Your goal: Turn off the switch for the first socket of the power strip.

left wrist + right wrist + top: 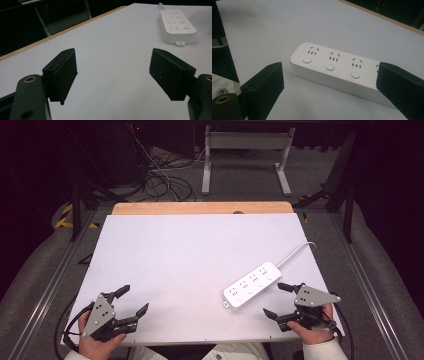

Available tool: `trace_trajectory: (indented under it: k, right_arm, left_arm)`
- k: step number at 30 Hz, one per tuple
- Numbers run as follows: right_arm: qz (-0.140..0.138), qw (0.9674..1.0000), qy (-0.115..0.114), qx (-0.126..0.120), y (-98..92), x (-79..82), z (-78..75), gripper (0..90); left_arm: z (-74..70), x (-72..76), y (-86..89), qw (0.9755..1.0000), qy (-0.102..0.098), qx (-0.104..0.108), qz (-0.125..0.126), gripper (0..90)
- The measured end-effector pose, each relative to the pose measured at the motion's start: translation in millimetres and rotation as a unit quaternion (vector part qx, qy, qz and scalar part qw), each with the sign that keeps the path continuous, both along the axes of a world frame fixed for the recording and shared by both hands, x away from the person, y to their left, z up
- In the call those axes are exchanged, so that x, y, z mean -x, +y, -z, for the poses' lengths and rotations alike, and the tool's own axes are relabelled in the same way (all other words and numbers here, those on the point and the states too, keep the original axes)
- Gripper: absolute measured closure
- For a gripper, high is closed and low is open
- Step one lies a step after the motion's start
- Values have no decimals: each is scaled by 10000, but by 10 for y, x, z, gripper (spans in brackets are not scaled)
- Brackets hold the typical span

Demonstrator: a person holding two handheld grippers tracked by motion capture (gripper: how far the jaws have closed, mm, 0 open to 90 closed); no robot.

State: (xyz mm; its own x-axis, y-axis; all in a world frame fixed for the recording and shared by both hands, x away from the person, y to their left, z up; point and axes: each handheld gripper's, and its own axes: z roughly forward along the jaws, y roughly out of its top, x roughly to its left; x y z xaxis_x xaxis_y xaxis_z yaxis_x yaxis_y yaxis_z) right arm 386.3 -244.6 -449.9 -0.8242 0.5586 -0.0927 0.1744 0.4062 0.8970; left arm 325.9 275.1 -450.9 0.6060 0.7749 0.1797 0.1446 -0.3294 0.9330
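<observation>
One white power strip (pixel 252 285) lies flat on the table (pixel 190 270), its cord trailing off the far end; it looks rigid, light and smooth-sided, so gripping across its narrow width seems safest. The right gripper (pixel 278 300) stands wide open just beside the strip, empty. The left gripper (pixel 135 301), also open, is well apart; the strip seems to have four sockets.

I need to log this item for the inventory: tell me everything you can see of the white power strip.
The power strip is a long, rounded white bar, plastic by its look, lying flat on the white table near its right side, angled. Its top carries a row of sockets, each with a round button beside it. A white cord leaves its far end; a small tab sticks out at the near end. Nothing grips it: the right gripper is open just short of it.
</observation>
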Motion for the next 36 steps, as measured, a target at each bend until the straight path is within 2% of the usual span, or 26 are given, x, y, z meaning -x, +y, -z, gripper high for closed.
trace_trajectory:
  k: [2,7,12,19,27,32,36]
  right_arm:
    - [1,10000,-3,2,2,1,1,80]
    - [58,10000,-26,-49,-6,-7,5,70]
    - [87,9999,-21,-85,6,-15,7,73]
    - [78,9999,-71,-61,31,-6,2,86]
    - [-3,9999,-117,28,36,13,-55,206]
    - [191,9996,-43,227,27,-6,-133,275]
    - [253,9995,38,200,22,-36,-164,323]
  left_arm:
    - [0,8,-6,10000,19,22,-3,227]
    - [-12,15,-20,10000,50,-79,-24,227]
    - [-15,34,-26,9999,87,-23,-53,227]
    - [-20,39,-26,9999,8,-85,-68,225]
    - [-18,42,-32,10000,51,-49,-68,225]
    - [-16,37,-36,9999,77,-41,-83,225]
    - [-17,40,-38,9999,91,-46,-89,225]
